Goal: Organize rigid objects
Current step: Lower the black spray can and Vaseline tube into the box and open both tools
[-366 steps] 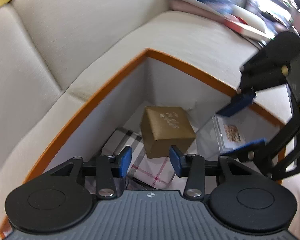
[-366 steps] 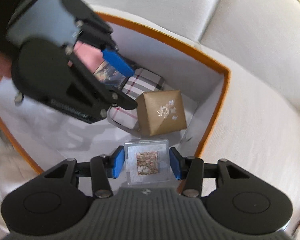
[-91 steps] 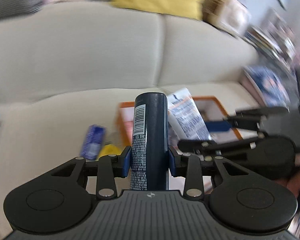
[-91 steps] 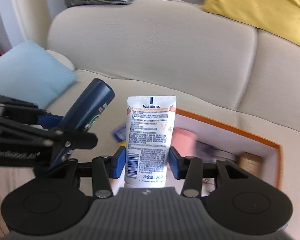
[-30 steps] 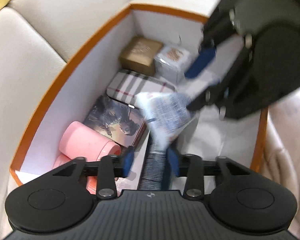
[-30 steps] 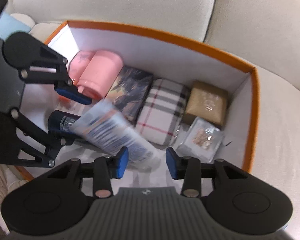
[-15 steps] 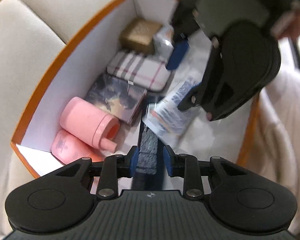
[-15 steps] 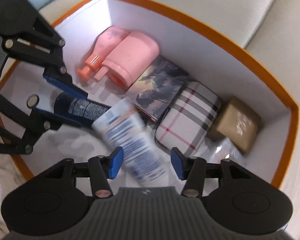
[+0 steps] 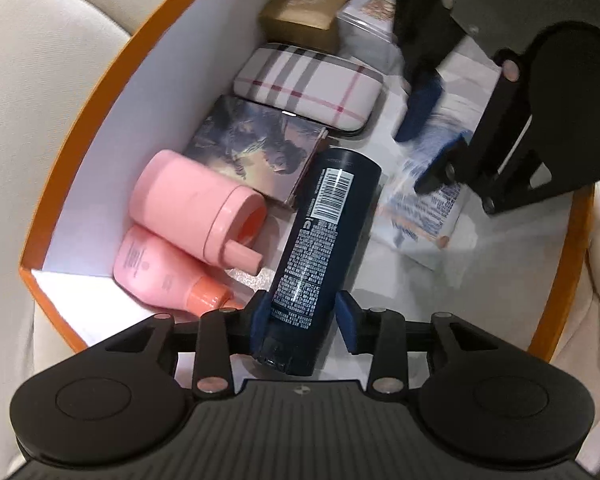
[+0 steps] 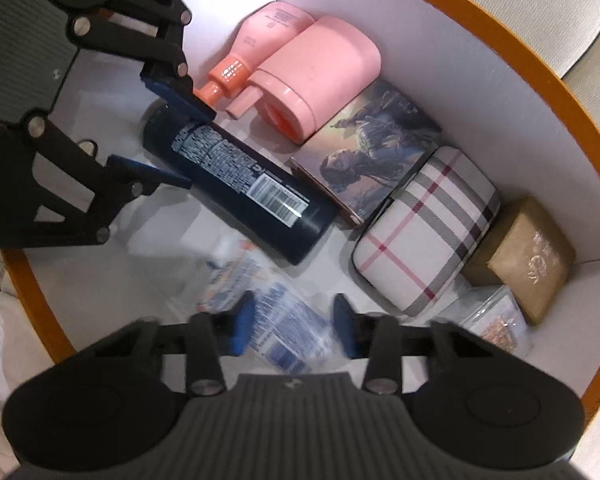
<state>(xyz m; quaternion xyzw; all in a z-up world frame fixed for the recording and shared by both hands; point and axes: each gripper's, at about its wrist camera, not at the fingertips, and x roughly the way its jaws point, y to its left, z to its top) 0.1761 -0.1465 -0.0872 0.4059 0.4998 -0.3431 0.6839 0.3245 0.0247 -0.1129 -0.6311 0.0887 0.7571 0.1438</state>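
Left wrist view: we're looking down into the orange-rimmed box (image 9: 80, 120), w/ the dark blue bottle (image 9: 324, 232) lying on the box floor, its cap end between the left gripper (image 9: 302, 320) pads. Jaws are opening; there's a gap at the right pad, so we read it as let go. At 1 o'clock from the bottle, the right gripper (image 9: 428, 140) stands over the white tube (image 9: 424, 216), which is blurred.

Right wrist view: the right gripper (image 10: 294, 324) jaws are closing w/ the white tube (image 10: 276, 312) between them; pads don't look to be pressing yet, tho blur makes that unsure.

Progress, as we judge it: mostly done. Pink bottle (image 9: 160, 268), pink cup (image 9: 196, 204), picture box (image 9: 256, 148), plaid case (image 9: 308, 84), gold box (image 9: 304, 8) and clear packet (image 9: 368, 12) sit in a row along the 10 o'clock wall. Left: settle the tube and pull both grippers out.

Only the right view shows the clear packet's contents (image 10: 496, 328) and the left gripper (image 10: 168, 136) from outside, pads apart round the bottle (image 10: 240, 176).
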